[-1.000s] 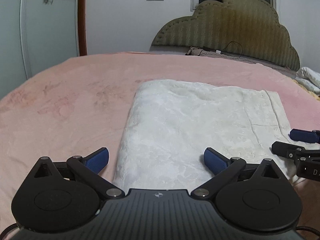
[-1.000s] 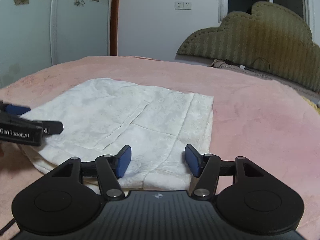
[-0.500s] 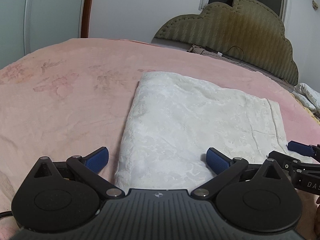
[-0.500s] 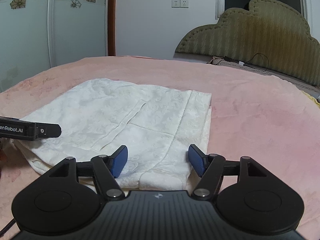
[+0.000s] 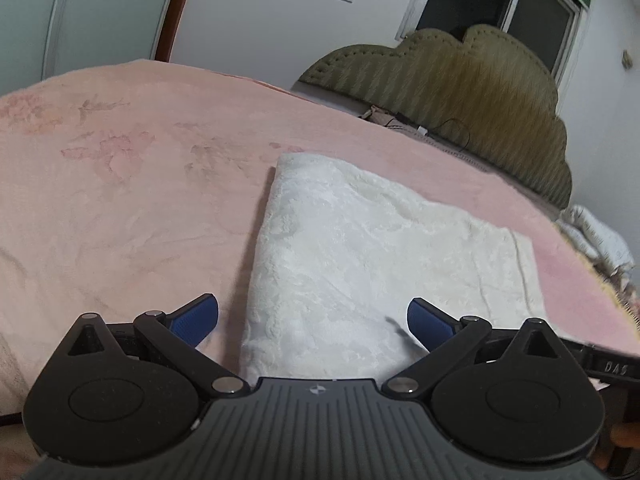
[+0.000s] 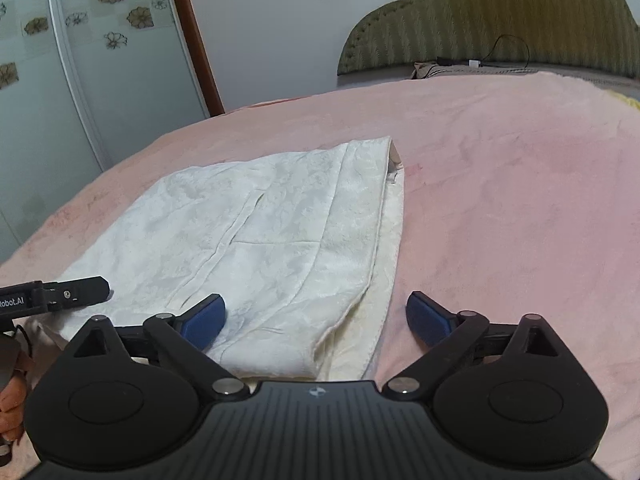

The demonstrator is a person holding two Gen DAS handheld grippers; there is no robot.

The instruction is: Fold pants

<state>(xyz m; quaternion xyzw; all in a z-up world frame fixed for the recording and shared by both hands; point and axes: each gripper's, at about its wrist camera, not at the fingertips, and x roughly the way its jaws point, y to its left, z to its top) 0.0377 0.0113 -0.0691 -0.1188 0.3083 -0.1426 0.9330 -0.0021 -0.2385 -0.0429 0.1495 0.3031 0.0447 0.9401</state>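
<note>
Both claws gape empty, the right gripper [image 6: 314, 318] opening; folded white embossed-fabric pants [image 6: 260, 240] lie at twelve o'clock, straddled at their near corners, left gripper [image 5: 312, 320] equally near

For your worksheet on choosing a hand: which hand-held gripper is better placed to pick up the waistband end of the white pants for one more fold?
Probably the right hand-held gripper: its opening jaws straddle the near corner of the pants at the layered end. The left hand-held gripper sits at the smooth folded end.

Pants [image 6: 256, 248] near edge hidden behind right tongs [image 6: 316, 322] body; left tongs [image 6: 60, 294] cut by frame edge.
</note>
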